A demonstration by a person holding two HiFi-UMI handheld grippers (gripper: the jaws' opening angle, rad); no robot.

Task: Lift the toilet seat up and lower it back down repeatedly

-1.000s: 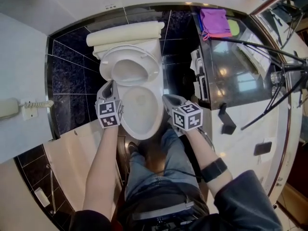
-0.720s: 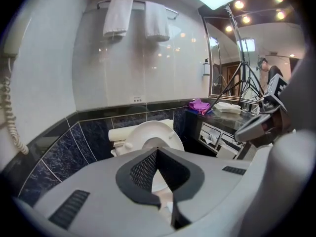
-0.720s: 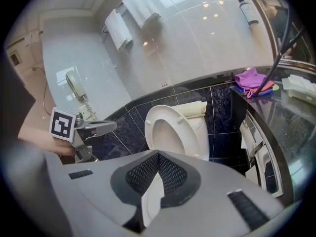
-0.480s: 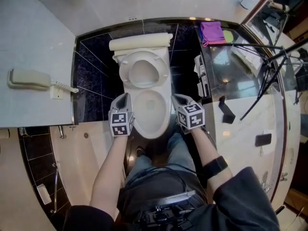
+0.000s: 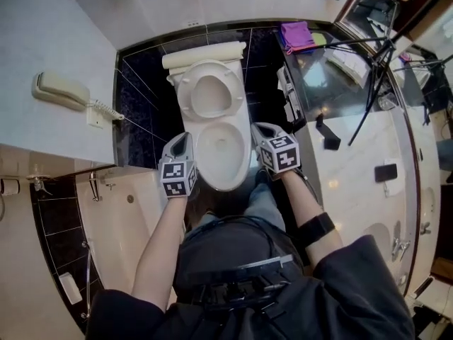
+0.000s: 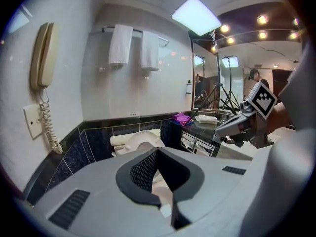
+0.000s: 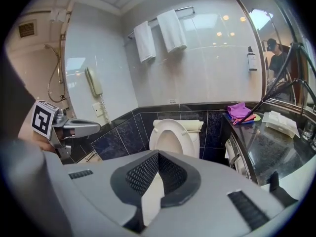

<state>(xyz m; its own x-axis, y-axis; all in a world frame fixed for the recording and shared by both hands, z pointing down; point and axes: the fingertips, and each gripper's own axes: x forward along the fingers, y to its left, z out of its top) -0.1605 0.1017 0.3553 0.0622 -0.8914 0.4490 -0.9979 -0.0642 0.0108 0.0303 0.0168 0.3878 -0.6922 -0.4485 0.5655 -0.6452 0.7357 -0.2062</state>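
1. Locate the bathtub (image 5: 106,218) at the left of the head view and the vanity counter (image 5: 354,147) at the right. The toilet sits between them, against the dark tiled wall (image 5: 141,98).

2. Check the toilet bowl (image 5: 204,165). It lies open, directly ahead of your knees.

3. Check the toilet seat (image 5: 184,94). It stands raised at the back of the bowl, leaning toward the wall, with its ring facing you. Neither gripper touches it.

4. Check the left gripper (image 5: 182,139). It hangs just beside the left rim of the bowl and points forward and slightly down. In the left gripper view its jaws are together and nothing sits between the pads; only the bowl shows beyond them.

5. Check the right gripper (image 5: 259,129). It hangs just beside the right rim, level with the left one. In the right gripper view its jaws are likewise closed on nothing, and the raised seat appears beyond their tips, well apart from them.

6. Note the smaller fittings:
   - two white towels (image 7: 158,33) hang on a rail high on the wall;
   - a wall phone (image 5: 60,91) with a coiled cord is mounted at the left;
   - a purple cloth (image 5: 297,35) lies at the counter's far corner.
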